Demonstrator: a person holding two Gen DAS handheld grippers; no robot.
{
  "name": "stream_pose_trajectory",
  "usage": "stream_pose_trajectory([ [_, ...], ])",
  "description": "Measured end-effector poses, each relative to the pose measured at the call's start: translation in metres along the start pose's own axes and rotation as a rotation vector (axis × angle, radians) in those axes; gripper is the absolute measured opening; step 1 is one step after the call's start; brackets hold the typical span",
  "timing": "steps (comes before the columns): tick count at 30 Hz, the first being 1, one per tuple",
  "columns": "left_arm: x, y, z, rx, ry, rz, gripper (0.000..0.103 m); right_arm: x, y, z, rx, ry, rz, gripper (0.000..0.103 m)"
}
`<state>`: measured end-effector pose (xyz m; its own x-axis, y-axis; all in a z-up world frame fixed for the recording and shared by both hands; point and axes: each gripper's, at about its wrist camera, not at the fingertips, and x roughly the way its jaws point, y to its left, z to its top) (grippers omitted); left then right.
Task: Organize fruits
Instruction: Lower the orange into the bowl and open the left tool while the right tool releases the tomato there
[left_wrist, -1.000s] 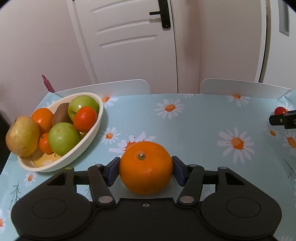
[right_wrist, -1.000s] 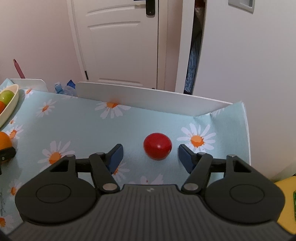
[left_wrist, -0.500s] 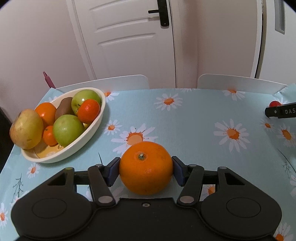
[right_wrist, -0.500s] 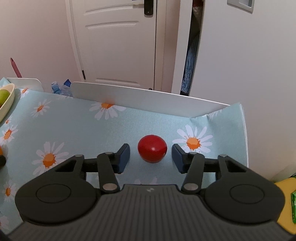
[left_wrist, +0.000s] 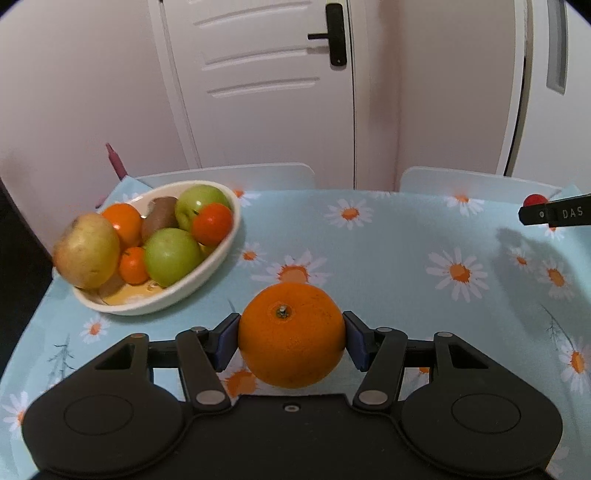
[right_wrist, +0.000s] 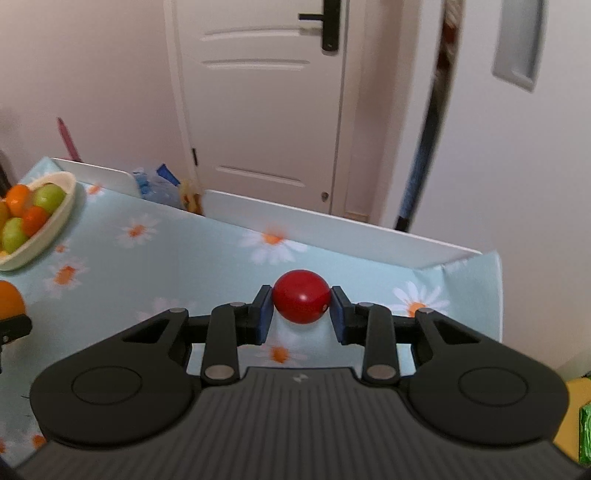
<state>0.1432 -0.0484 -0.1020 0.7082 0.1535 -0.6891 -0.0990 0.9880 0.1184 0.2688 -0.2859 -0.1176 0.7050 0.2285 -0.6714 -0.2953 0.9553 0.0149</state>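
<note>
My left gripper is shut on a large orange and holds it above the daisy tablecloth. A white oval bowl at the left holds green apples, small oranges, a kiwi and a yellow pear. My right gripper is shut on a small red tomato near the table's far right corner. The bowl also shows in the right wrist view at the far left. The right gripper's finger and the tomato show at the right edge of the left wrist view.
White chair backs stand along the table's far edge, with a white door behind. The tablecloth stretches between bowl and right gripper. A yellow and green object lies past the table's right edge.
My right gripper has closed on the tomato and lifted it, turning left. My left gripper has risen and drawn back with the orange.
</note>
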Motion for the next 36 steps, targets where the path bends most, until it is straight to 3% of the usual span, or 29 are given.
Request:
stream_pose_trajectory([
  [18, -0.033, 0.088, 0.041, -0.008, -0.093, 0.023, 0.063, -0.035, 0.123, 0.051, -0.049, -0.030, 0.136, 0.048],
  [27, -0.011, 0.132, 0.072, 0.068, -0.116, -0.005, 0.063, -0.028, 0.188, 0.076, -0.030, -0.028, 0.161, 0.048],
  [36, 0.031, 0.158, 0.092, 0.156, -0.115, -0.073, 0.063, -0.006, 0.229, 0.099, -0.008, -0.024, 0.123, 0.048],
])
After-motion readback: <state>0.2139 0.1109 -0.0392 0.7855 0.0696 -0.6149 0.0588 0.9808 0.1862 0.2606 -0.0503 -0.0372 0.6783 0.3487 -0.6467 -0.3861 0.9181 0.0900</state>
